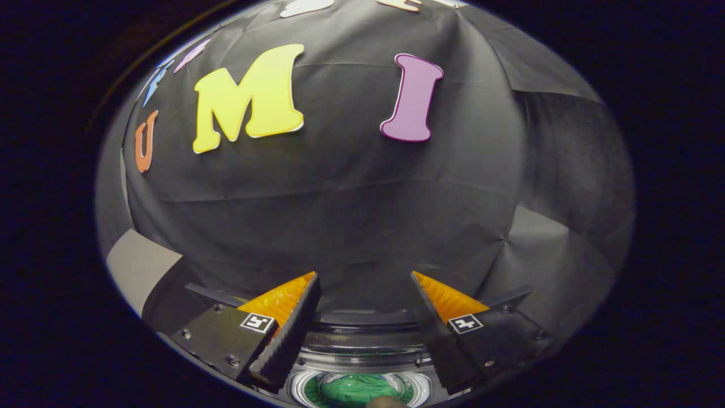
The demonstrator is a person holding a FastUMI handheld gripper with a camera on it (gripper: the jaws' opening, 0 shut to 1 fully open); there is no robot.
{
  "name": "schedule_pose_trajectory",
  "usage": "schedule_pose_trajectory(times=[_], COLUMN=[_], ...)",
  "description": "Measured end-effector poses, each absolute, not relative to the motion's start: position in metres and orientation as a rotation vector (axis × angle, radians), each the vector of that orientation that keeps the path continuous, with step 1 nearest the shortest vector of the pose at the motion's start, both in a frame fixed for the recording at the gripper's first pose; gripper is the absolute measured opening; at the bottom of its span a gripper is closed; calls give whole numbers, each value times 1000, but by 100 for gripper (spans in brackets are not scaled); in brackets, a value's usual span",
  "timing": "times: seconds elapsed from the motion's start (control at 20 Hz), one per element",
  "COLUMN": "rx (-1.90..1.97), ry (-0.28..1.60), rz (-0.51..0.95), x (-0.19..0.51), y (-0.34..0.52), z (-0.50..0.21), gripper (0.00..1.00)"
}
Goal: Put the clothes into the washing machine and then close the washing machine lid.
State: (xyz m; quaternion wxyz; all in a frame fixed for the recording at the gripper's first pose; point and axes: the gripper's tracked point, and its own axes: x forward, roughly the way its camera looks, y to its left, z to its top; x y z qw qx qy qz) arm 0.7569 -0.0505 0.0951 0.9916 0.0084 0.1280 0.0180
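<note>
The washer [362, 345] is mostly hidden behind the parted fingers [286, 340], and the green cloth [354, 390] in its drum is cut off below.

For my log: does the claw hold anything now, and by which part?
Nothing: the claw is open, with the green cloth in the washing machine below.

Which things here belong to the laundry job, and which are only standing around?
Belong to the job:
- washing machine, its rim between and below the jaws
- green clothes lying in its drum
- gripper, jaws open, holding nothing

Only around:
- black cloth wall beyond the jaws
- grey surface beside the machine
</note>
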Motion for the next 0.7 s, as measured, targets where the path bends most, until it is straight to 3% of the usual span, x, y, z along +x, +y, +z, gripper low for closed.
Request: schedule_pose_trajectory(times=[0.7], rx=[15], ry=[148], rz=[39], x=[728], y=[-52], z=[91], gripper=[97])
